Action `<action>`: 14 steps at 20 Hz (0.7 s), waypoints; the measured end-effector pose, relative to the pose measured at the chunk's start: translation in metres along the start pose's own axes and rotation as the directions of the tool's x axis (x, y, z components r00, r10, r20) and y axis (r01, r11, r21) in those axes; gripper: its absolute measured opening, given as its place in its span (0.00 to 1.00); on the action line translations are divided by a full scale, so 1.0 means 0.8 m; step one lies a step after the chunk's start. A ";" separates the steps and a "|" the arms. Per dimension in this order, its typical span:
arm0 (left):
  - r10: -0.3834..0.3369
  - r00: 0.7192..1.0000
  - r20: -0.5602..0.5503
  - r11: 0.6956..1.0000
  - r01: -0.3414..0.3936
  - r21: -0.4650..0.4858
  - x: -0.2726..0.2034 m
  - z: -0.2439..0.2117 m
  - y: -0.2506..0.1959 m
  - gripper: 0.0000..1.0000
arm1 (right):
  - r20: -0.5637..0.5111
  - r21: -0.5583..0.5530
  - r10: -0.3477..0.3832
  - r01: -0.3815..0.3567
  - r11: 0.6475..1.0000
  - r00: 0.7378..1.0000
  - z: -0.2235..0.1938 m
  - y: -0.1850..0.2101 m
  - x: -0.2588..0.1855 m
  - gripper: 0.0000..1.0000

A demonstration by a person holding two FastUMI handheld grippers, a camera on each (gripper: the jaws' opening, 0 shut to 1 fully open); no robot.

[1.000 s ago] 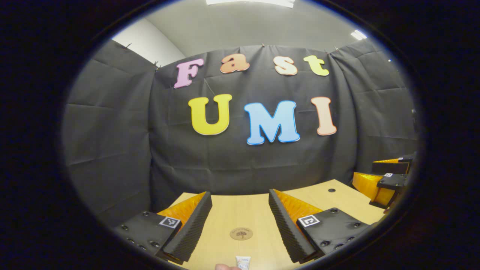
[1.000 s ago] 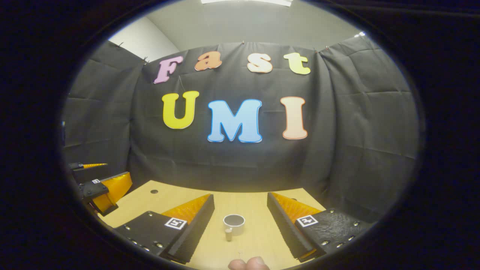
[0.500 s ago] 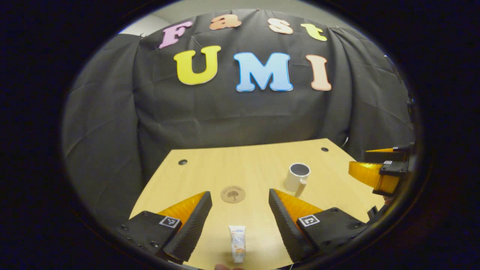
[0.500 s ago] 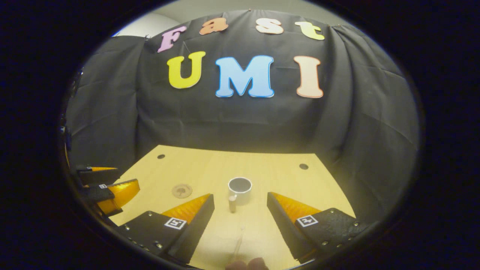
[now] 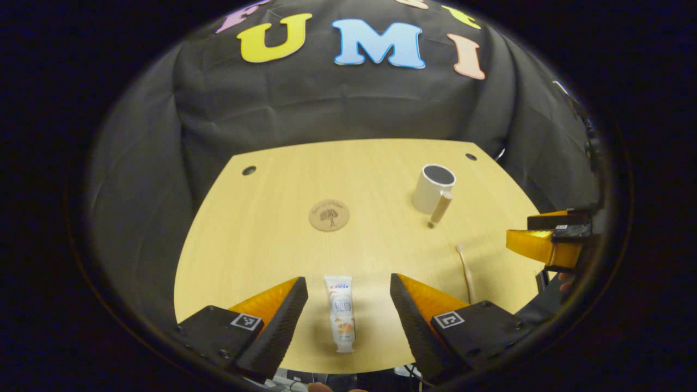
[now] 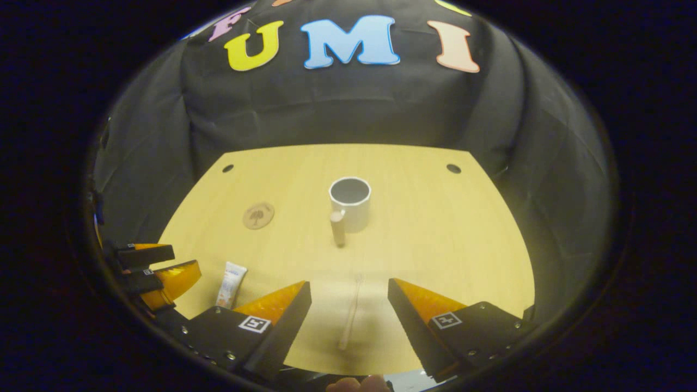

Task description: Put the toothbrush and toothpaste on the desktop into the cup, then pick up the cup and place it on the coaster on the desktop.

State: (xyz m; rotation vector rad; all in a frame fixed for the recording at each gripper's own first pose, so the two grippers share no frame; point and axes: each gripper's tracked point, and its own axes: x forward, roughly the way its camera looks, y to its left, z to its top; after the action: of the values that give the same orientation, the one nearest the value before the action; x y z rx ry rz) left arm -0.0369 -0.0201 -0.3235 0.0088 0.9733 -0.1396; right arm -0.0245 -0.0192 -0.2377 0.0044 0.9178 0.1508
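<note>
Fingers (image 5: 272, 321) now frame toothpaste (image 5: 340, 313) and toothbrush (image 6: 351, 313), previously barely visible.

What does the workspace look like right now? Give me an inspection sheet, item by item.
Surface: pale wooden desktop, round holes near its far corners.
Job's things: toothpaste and toothbrush lie flat near the front edge; cup upright, empty, handle facing the front; coaster bare, left of the cup.
Clutter: nothing seen.
Grippers: left gripper open, straddling the toothpaste from above; right gripper open, lined up over the toothbrush.
Cables: nothing clear.
Surroundings: black cloth wall behind the desk.
</note>
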 end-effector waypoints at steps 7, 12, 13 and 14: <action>-0.058 0.957 -0.284 0.994 0.029 -0.106 0.038 -0.082 0.013 0.99 | -0.226 0.049 0.020 -0.009 0.999 0.974 -0.054 0.000 0.033 0.93; -0.078 0.918 -0.389 0.986 0.012 -0.169 0.059 -0.109 0.026 0.98 | -0.349 0.059 0.011 0.010 0.998 0.937 -0.083 -0.002 0.056 0.93; -0.072 0.913 -0.401 0.986 0.005 -0.167 0.064 -0.111 0.030 0.99 | -0.366 0.055 0.009 0.012 0.998 0.931 -0.088 -0.003 0.059 0.93; -0.064 0.910 -0.410 0.987 -0.002 -0.159 0.070 -0.111 0.035 0.98 | -0.379 0.052 0.005 0.015 0.999 0.926 -0.090 -0.005 0.063 0.93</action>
State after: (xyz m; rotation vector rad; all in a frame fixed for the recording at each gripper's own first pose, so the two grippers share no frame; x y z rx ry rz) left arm -0.0757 0.0078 -0.4216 -0.1267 1.4096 -0.0912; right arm -0.0509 -0.0209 -0.3218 0.0234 1.3093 0.1238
